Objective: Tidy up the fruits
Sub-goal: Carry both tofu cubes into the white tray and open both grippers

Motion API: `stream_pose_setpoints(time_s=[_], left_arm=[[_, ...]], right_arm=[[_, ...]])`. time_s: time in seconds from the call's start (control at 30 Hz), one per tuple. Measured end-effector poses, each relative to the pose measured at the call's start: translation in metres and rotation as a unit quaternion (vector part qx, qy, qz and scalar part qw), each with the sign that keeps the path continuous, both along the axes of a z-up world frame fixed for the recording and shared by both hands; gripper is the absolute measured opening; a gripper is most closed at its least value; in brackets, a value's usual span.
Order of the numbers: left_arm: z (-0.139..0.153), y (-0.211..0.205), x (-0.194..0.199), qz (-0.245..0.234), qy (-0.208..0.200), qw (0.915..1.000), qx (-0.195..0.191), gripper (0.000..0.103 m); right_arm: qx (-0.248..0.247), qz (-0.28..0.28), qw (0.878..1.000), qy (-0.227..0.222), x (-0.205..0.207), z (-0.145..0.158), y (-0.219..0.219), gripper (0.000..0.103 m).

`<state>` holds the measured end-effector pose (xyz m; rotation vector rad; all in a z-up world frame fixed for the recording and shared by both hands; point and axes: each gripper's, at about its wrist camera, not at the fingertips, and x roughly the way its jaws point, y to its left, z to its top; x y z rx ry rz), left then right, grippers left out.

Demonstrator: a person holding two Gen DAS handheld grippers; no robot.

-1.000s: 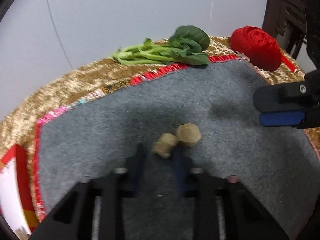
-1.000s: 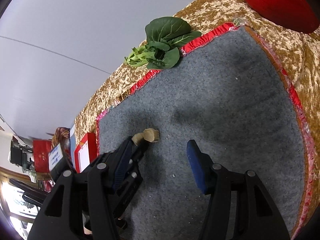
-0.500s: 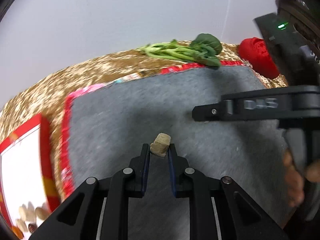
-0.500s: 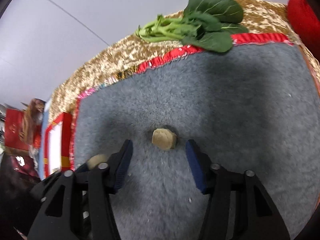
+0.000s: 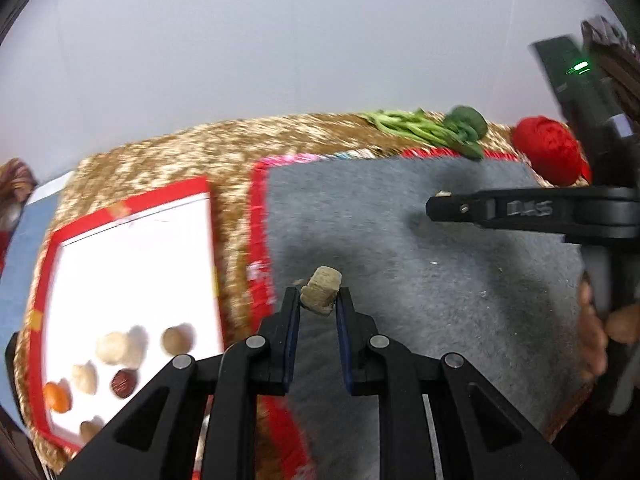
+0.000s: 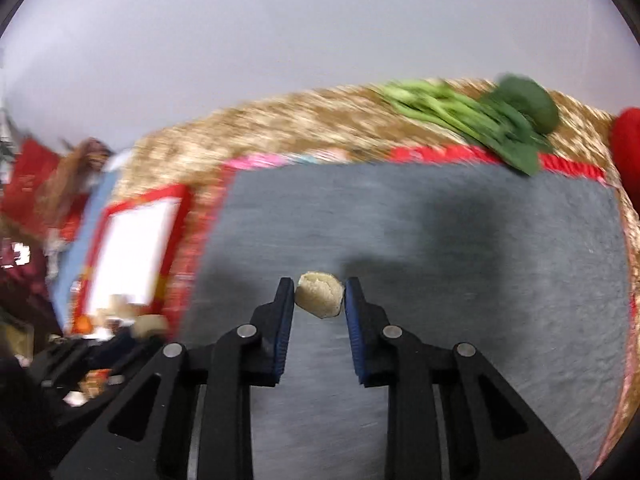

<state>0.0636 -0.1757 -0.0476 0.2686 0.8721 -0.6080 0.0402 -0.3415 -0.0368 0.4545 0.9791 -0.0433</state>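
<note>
Two tan lumps, one clenched per gripper's fingers (image 5: 318, 300) (image 6: 320, 294) (greens (image 6: 480, 120), red-rimmed tray (image 5: 132, 200) nearby).

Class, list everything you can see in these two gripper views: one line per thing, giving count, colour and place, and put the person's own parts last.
Tan ridged nut-like pieces: two, one between the left gripper's fingers, one between the right's.
Grey felt mat: one, centre of the table.
Gold sequinned tablecloth: one, under everything.
Red-rimmed white tray: one, left of the mat.
Small fruits in tray: several, cream, brown, orange, dark red; blurred.
Leafy green vegetable bunch: one, far edge, overlapping the mat's red border.
Red fabric bundle: one, far right corner.
Left gripper: black, blue pads, shut on a piece.
Right gripper: black, blue pads, shut on a piece.
Person's hand: one, on the right gripper's handle.
</note>
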Motion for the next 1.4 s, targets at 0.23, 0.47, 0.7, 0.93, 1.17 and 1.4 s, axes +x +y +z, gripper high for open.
stream_pose_setpoints(time_s=[0.23, 0.47, 0.7, 0.93, 1.17, 1.4], left_arm=[[0.017, 0.033, -0.003, 0.058, -0.031, 0.9978, -0.009, 0.016], [0.032, 0.070, -0.010, 0.126, -0.062, 0.9900, -0.018, 0.016], [0.040, 0.116, -0.013, 0.210, -0.092, 0.9732, -0.013, 0.016], [0.033, 0.137, -0.001, 0.251, -0.106, 0.9620, 0.015, 0.016], [0.027, 0.147, 0.004, 0.269, -0.100, 0.9575, 0.028, 0.017], [0.018, 0.148, 0.008, 0.270, -0.077, 0.9590, 0.035, 0.017]], right_arm=[[-0.020, 0.044, 0.993, -0.111, -0.019, 0.044, 0.046, 0.028], [-0.013, 0.079, 0.984, -0.157, -0.028, 0.056, 0.082, 0.028], [-0.005, 0.127, 0.976, -0.175, -0.038, 0.057, 0.128, 0.028], [-0.038, 0.178, 0.966, -0.185, -0.043, 0.054, 0.181, 0.028], [-0.062, 0.207, 0.963, -0.162, -0.036, 0.033, 0.207, 0.028], [-0.071, 0.212, 0.965, -0.136, -0.025, 0.015, 0.217, 0.028]])
